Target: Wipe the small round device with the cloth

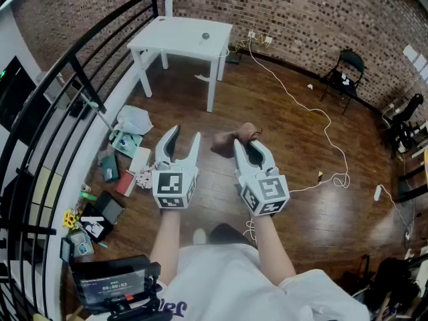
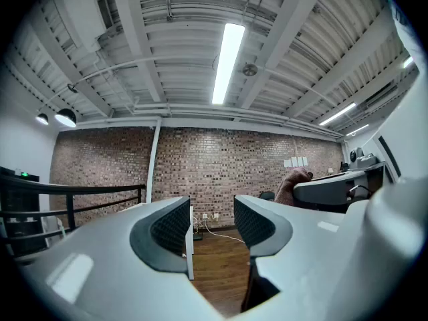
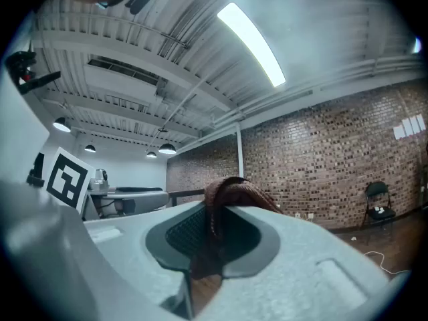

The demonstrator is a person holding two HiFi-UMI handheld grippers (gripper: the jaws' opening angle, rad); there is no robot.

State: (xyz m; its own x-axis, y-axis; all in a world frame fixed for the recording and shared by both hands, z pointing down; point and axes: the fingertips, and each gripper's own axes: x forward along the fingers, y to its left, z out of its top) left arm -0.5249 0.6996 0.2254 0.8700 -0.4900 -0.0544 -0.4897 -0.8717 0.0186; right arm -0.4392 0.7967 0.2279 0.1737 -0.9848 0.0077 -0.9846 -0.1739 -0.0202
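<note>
A small round grey device [image 1: 205,36] sits on the white table [image 1: 175,33] far ahead, by the brick wall. My right gripper [image 1: 246,144] is shut on a brown cloth [image 1: 235,139], which bunches out past its tips; in the right gripper view the cloth [image 3: 226,199] is pinched between the jaws. My left gripper [image 1: 180,138] is held beside it, open, with nothing between its fingers [image 2: 175,223]. Both grippers are held in the air well short of the table.
A black railing [image 1: 80,72] runs along the left. Bags and clutter [image 1: 124,159] lie on the wood floor beside it. A white cable [image 1: 301,105] snakes across the floor to the right. A black folding chair [image 1: 346,72] stands at the far right.
</note>
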